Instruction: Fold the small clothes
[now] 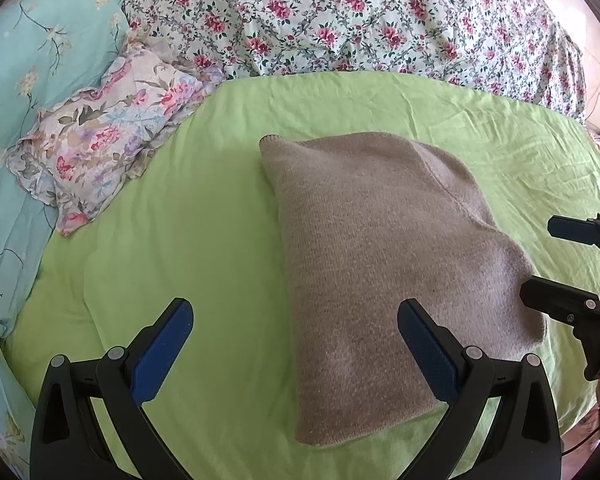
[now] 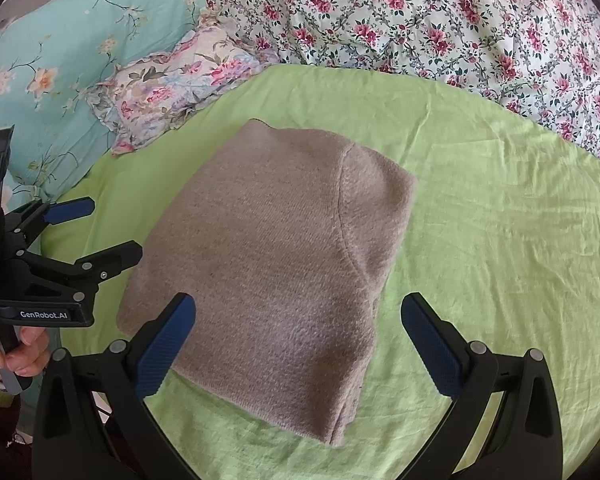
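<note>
A grey-brown knitted garment [image 1: 380,264] lies folded into a compact rectangle on the green sheet [image 1: 180,240]; it also shows in the right wrist view [image 2: 276,256]. My left gripper [image 1: 296,320] is open and empty, hovering over the garment's near left edge. My right gripper [image 2: 298,316] is open and empty above the garment's near end. The right gripper shows at the right edge of the left wrist view [image 1: 540,260], open, beside the garment's right side. The left gripper shows in the right wrist view [image 2: 112,228], open, at the garment's left side.
A floral pillow [image 1: 108,140] and a teal floral quilt [image 1: 28,80] lie at the left. A white duvet with pink flowers [image 1: 340,20] is bunched along the far side. The green sheet [image 2: 500,240] spreads to the right.
</note>
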The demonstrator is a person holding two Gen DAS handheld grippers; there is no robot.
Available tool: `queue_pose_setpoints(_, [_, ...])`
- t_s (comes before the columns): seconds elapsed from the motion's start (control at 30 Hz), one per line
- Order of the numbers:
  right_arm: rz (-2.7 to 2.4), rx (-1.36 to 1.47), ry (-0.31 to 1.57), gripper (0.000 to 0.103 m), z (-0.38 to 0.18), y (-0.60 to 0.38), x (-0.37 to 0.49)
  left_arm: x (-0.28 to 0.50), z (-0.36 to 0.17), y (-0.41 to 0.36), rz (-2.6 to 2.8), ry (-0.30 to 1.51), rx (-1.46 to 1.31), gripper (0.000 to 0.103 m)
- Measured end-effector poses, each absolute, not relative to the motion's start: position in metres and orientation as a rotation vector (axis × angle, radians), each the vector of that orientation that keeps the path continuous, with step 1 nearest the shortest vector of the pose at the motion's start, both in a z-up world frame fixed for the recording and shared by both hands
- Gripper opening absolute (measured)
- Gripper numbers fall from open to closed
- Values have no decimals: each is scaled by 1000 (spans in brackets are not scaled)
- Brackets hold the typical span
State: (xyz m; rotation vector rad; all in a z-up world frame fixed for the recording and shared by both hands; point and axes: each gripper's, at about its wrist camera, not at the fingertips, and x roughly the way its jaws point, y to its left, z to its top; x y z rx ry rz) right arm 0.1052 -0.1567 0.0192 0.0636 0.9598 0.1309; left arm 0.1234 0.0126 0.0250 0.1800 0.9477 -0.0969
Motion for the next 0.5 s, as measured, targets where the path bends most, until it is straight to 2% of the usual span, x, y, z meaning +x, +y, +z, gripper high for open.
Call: queue_pose_setpoints(0.5, [129, 61, 947, 102, 23, -164, 118, 133, 26, 7, -84, 933, 189, 102])
